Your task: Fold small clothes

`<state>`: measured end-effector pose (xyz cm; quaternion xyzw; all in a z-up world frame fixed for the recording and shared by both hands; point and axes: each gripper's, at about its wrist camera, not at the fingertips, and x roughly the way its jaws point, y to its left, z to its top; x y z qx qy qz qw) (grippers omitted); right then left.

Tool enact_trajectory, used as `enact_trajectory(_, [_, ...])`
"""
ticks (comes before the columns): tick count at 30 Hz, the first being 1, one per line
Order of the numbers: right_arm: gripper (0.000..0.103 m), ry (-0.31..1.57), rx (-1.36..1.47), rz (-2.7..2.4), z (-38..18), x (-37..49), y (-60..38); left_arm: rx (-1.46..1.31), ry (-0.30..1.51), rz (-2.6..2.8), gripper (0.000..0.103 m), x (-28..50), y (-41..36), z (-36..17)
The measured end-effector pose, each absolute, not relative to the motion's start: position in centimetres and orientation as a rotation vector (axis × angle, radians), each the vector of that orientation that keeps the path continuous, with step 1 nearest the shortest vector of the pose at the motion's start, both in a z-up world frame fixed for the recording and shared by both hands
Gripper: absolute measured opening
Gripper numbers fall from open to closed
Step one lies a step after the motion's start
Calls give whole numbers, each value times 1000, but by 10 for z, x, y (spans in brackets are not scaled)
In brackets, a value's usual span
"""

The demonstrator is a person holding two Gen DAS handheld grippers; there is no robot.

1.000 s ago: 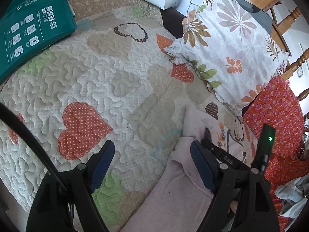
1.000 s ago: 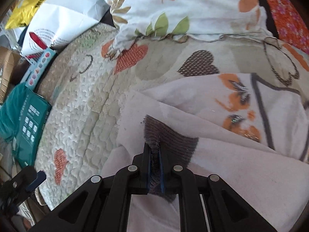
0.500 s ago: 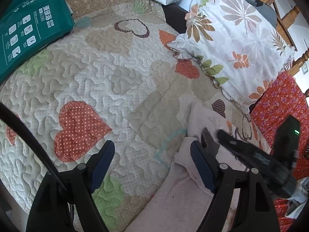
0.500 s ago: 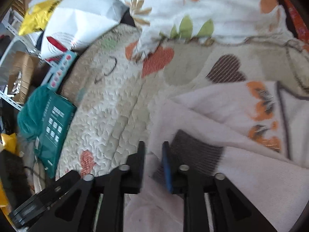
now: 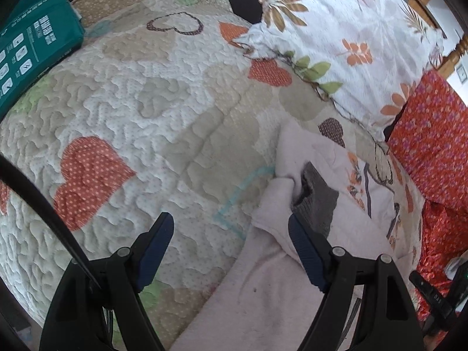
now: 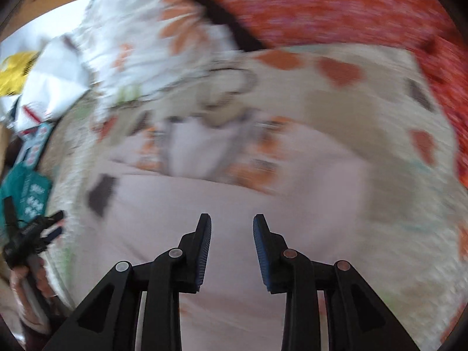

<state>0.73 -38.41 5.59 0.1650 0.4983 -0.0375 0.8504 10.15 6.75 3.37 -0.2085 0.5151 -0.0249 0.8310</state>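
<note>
A pale pink garment is lying on a heart-patterned quilt covering the bed, filling the lower right of the left wrist view; its printed front is spread toward the right, and a grey ribbed cuff is folded over onto it just right of centre. The left hand-held gripper is being held spread wide above the quilt at the lower centre of that view, nothing being pinched; its right finger is shown over the garment's edge just below the cuff, though whether it touches cannot be told, and its left finger is over bare quilt. A floral pillow is lying at the upper right, a red flowered cloth at the right edge, and a green pack at the upper left.

The right wrist view is heavily blurred. The right hand-held gripper is seen at the lower centre above the garment, its jaws being opened with nothing between them. The cuff is seen left of centre, well apart from the fingers. At the lower left edge the left hand-held gripper is being gripped by a hand
</note>
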Motion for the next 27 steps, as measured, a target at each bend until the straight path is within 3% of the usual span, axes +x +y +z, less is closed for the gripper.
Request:
enact_trajectory(3, [41,1056,365,-152,44,-5,-409,-412,1092,-70,79,105,52,31])
enact_trajectory(10, [63,1039,432,-206,17,-2,-434,-306,993,-107,81,140,25,42])
enact_trajectory(14, [64,1003,534,-174,9,9,-450,-269,974,-167,88,162,15,40])
enact_trajectory(22, [66,985,514,-134,-1,54,-451,-228,1042,-256,88,198,-8,11])
enact_trajectory(23, [63,985,497,-128,-1,59,-449,-234,1057,-272,86,199,-12,9])
enact_trajectory(24, [45,987,484,-125,-2,61,-448,-226,1080,-282,78,200,-18,5])
enact_trajectory(25, [15,1011,456,-130,-2,66,-444,-193,1077,-267,48,199,-23,6])
enact_trajectory(26, [13,1019,447,-126,-1,69,-443,-143,1069,-265,14,197,-30,8])
enact_trajectory(27, [12,1018,437,-121,3,71,-442,-149,1081,-308,13,199,-34,9])
